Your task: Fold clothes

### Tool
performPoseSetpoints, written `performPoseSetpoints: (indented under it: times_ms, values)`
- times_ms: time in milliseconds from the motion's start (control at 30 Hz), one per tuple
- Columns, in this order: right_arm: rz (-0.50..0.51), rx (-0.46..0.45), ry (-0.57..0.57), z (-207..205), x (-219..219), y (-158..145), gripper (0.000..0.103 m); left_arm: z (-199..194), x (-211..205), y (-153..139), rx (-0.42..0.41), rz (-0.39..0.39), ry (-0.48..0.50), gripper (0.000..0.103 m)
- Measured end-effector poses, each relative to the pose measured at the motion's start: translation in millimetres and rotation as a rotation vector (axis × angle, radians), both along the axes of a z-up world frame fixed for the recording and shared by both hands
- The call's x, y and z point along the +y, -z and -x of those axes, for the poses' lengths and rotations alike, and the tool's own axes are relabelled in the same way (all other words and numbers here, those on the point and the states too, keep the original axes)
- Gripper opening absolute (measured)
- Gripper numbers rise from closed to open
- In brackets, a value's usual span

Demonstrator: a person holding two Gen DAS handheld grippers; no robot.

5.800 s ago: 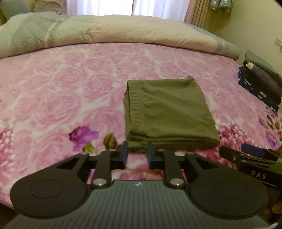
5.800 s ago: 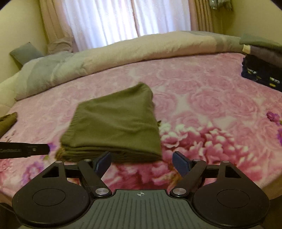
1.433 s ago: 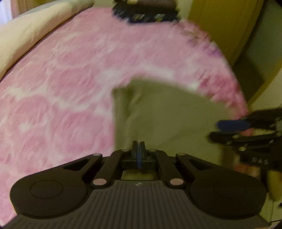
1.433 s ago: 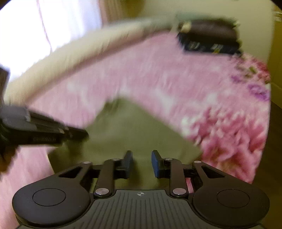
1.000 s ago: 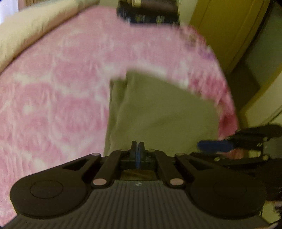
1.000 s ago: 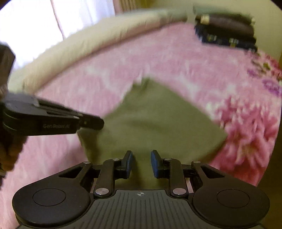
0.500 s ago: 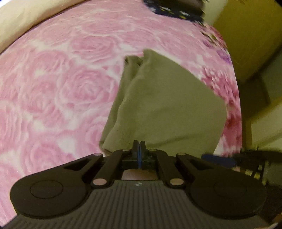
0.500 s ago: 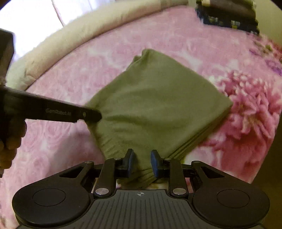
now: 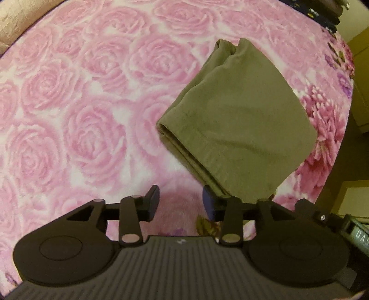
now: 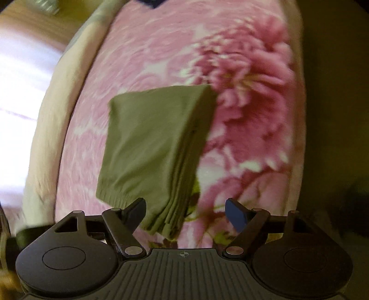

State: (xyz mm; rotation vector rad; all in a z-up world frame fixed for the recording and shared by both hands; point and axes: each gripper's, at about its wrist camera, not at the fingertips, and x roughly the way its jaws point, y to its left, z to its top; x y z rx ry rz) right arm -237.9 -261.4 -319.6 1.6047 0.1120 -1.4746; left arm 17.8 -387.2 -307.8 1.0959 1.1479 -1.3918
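Note:
An olive-green garment, folded into a thick square, lies flat on the pink rose bedspread near the bed's right edge. My left gripper stands open just short of the garment's near corner, nothing between its fingers. In the right wrist view the same folded garment lies ahead, its layered edge toward me. My right gripper is wide open above that near corner and holds nothing. That view is blurred.
A stack of dark folded clothes sits at the far right corner of the bed. A beige duvet runs along the far side. The bed's edge drops off just right of the garment. The other gripper's body shows at lower right.
Both grippers were shut on the folded garment half a second ago; now both have opened and let it go. It lies on the bed near the right edge, moved from the middle.

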Motion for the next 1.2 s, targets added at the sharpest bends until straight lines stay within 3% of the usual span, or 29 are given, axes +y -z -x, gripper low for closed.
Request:
performPoseSetpoints:
  times_ms: [267,533,967,1200]
  values:
    - [-0.052,-0.031,0.044,9.1,8.1,11.3,0.079,17.0,1.5,-1.4,-0.101,-0.005,0.043,0.045]
    - [-0.068,-0.038,0.05,10.3,10.7,18.0,0.079,19.7,2.9,2.2,-0.096,-0.022,0.057,0.045]
    - [-0.085,-0.04,0.057,12.6,5.2,24.1,0.079,-0.7,-8.0,4.6,-0.001,-0.046,-0.016,0.045]
    - [-0.073,-0.052,0.06,15.9,3.4,25.1,0.079,-23.9,-16.2,2.9,0.142,-0.032,-0.095,0.045]
